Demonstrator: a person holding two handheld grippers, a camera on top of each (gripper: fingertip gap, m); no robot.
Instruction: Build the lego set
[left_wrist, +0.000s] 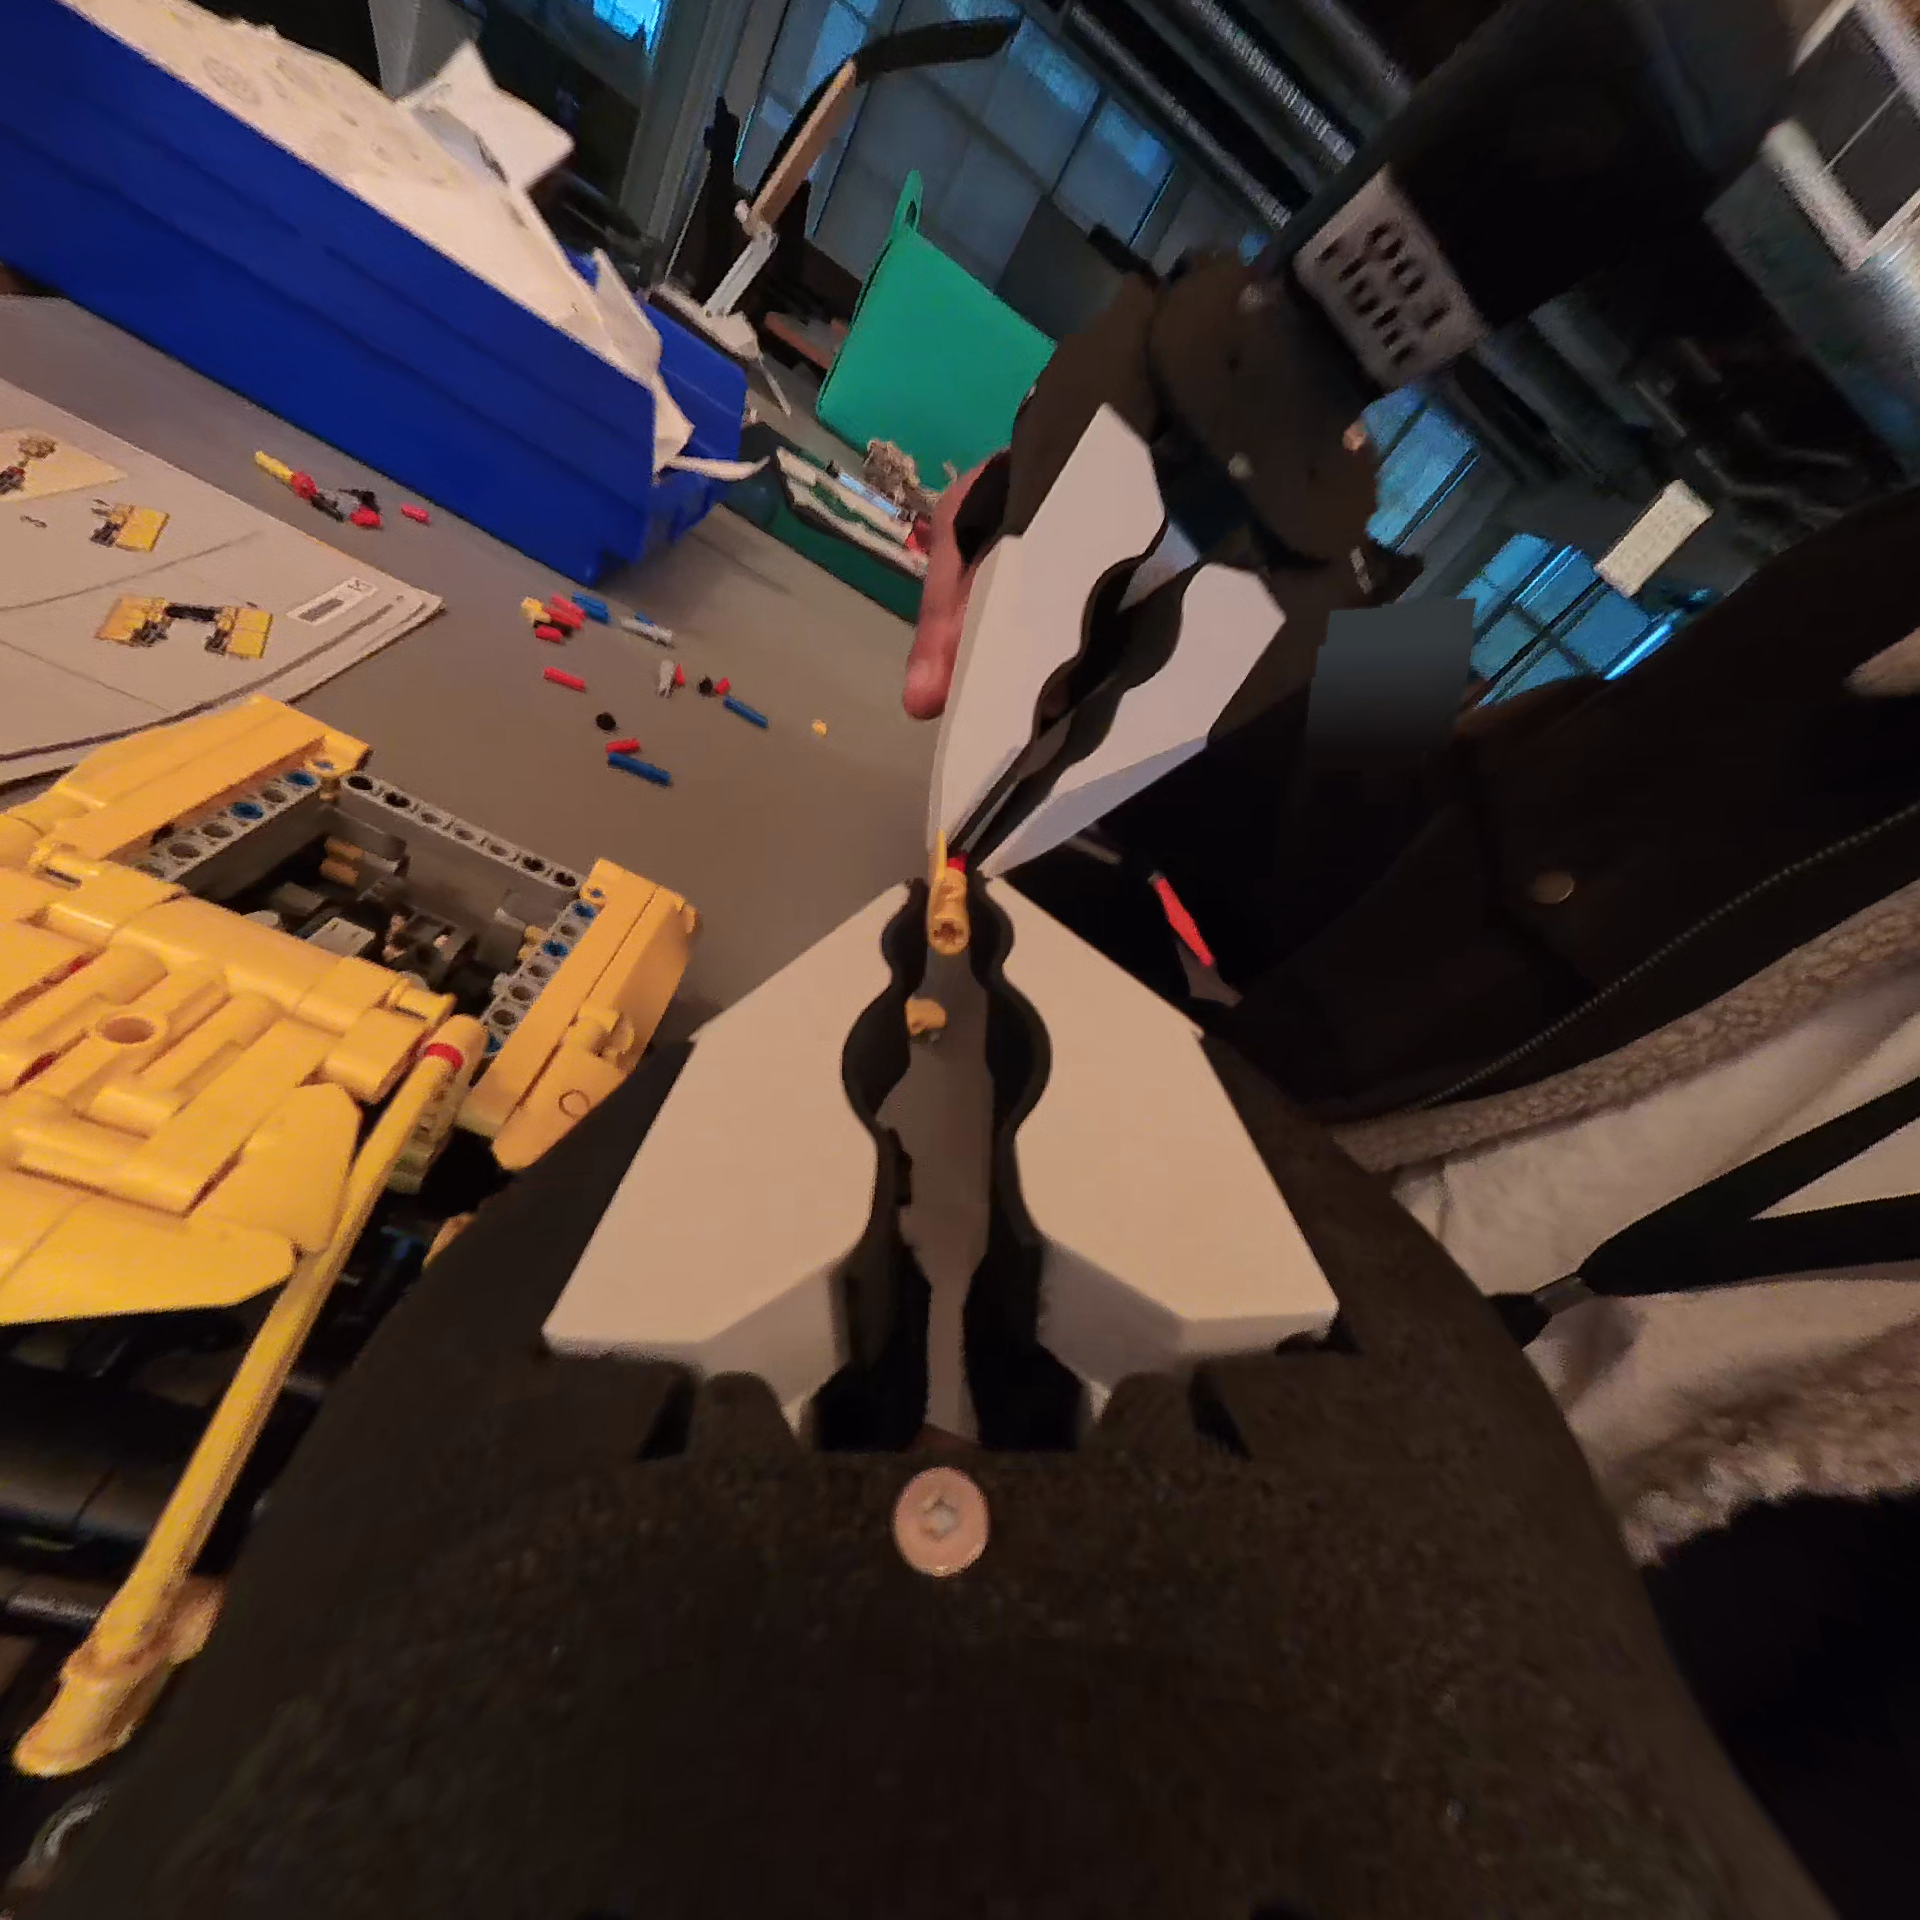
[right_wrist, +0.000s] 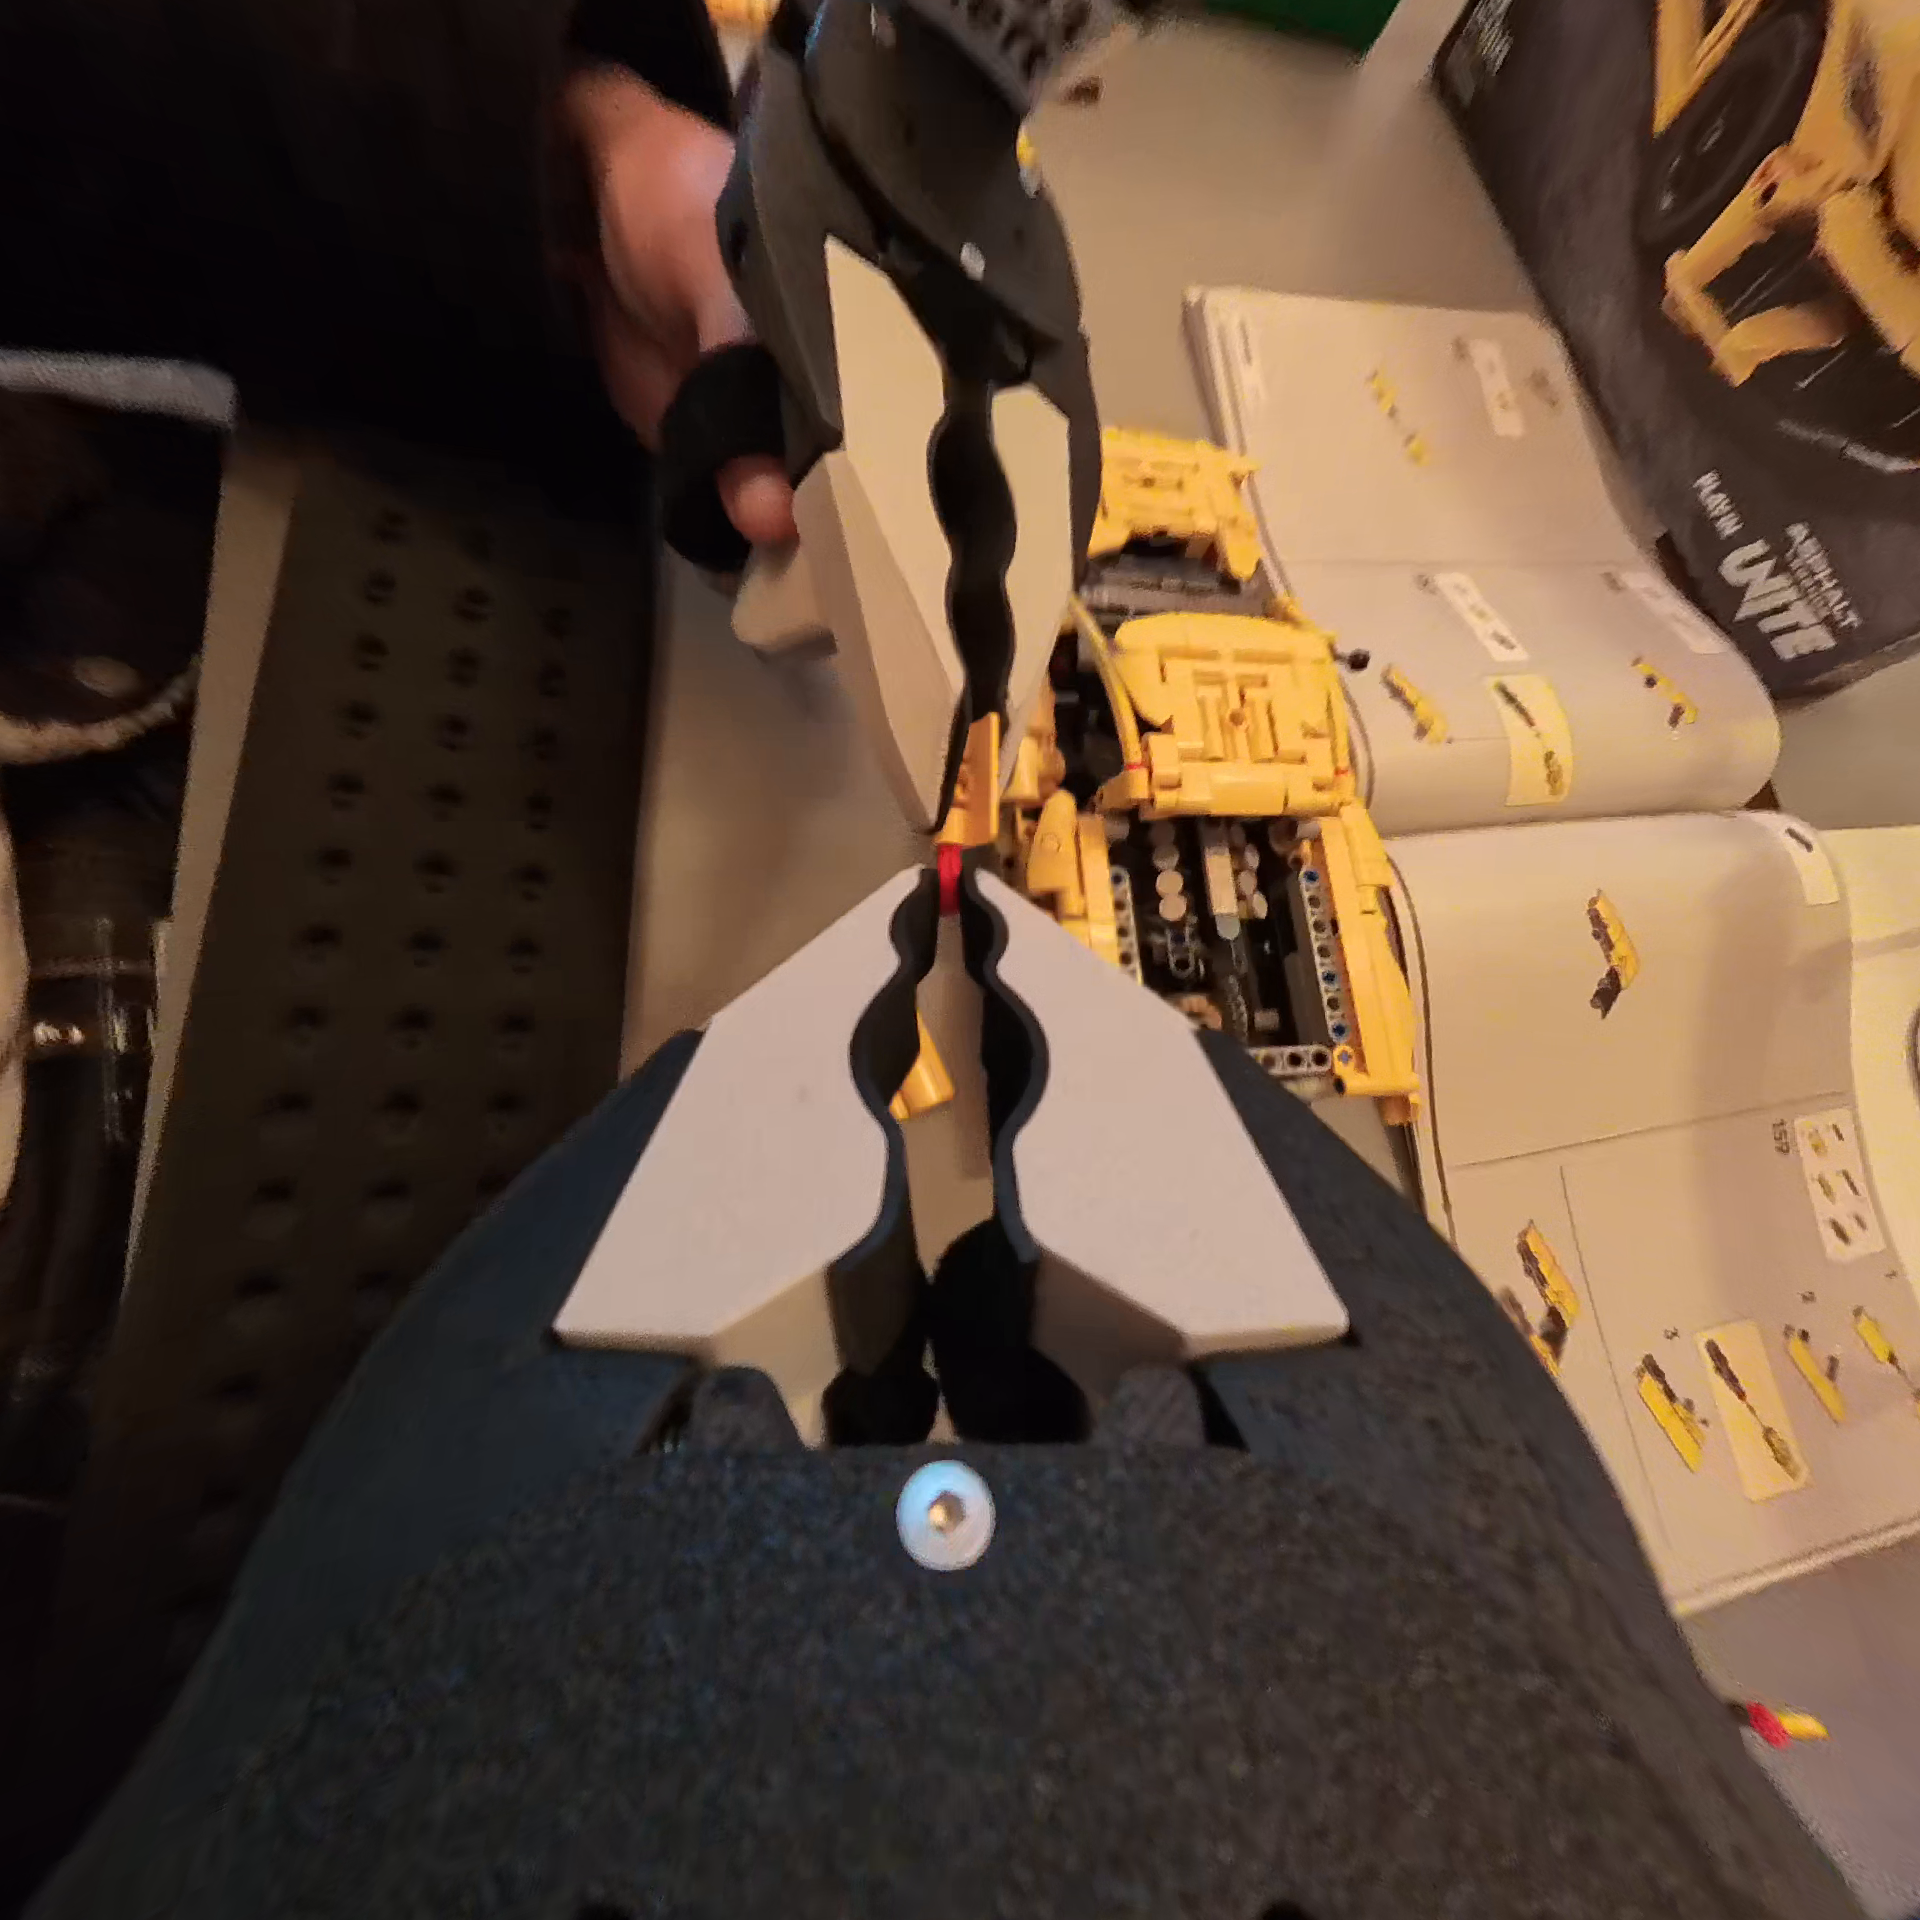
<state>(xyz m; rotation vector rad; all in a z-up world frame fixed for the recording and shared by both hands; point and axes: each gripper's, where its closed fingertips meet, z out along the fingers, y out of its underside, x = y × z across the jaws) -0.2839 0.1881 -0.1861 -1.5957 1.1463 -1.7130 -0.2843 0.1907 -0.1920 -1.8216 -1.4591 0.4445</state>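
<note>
Left wrist view: yellow connector (left_wrist: 948, 906) w/ round holes, nipped in left tongs (left_wrist: 948, 883).

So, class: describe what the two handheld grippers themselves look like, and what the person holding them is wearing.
Both match. The left gripper and the right gripper each have a rough, black, grainy body with one round screw at its centre, and two pale grey wedge-shaped fingers lined with wavy black pads. No cables show. The person wears a dark zipped jacket with a pale fleecy lining, and a dark sleeve.
</note>
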